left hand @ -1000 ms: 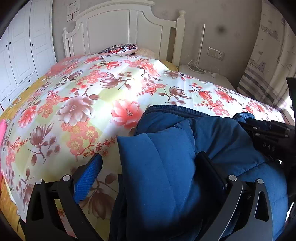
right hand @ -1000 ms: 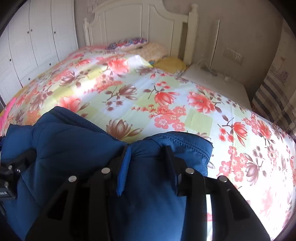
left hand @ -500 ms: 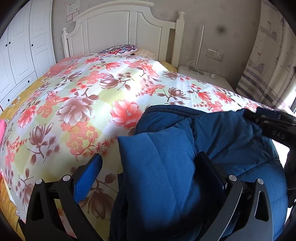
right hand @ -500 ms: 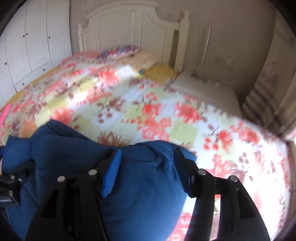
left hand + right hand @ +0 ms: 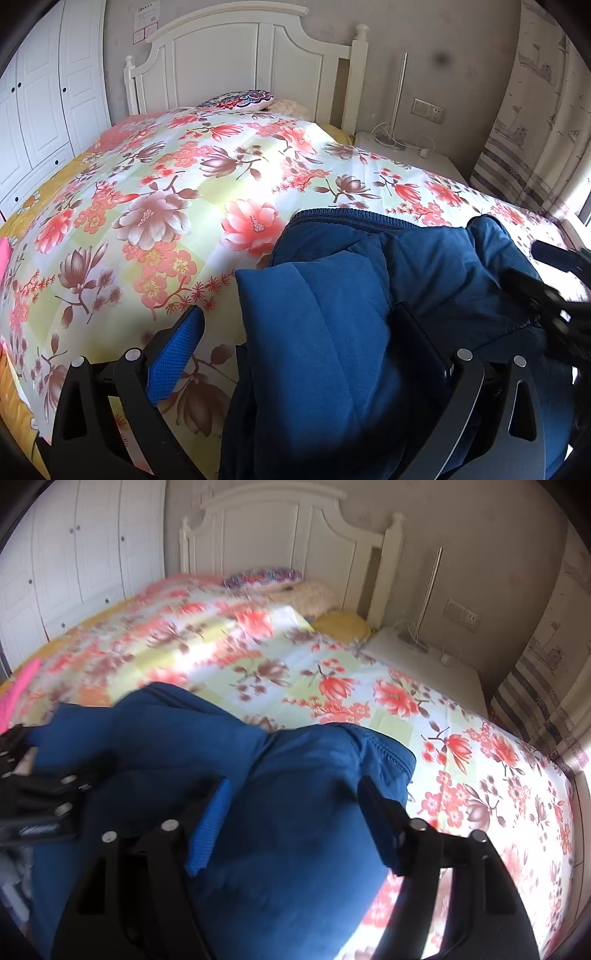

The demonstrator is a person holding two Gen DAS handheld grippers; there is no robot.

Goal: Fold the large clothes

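A padded blue jacket (image 5: 388,295) lies bunched on the near end of the flowered bed; it also shows in the right wrist view (image 5: 295,812). My left gripper (image 5: 295,332) is wide open, its blue-padded left finger over the quilt and its right finger sunk against the jacket, with a folded part between the jaws. My right gripper (image 5: 295,801) is partly open around a thick bundle of the jacket, lifted above the bed. The right gripper shows blurred at the right edge of the left wrist view (image 5: 554,288).
The flowered quilt (image 5: 166,192) covers the bed up to a white headboard (image 5: 255,66) with pillows (image 5: 240,100). A white bedside table (image 5: 424,664) with cables stands to the right, curtains (image 5: 535,129) beyond. White wardrobes (image 5: 40,103) line the left.
My right gripper has opened wider and lifted, tilting with the jacket bundle between its fingers; its view is blurred. The left gripper has stayed still and open.
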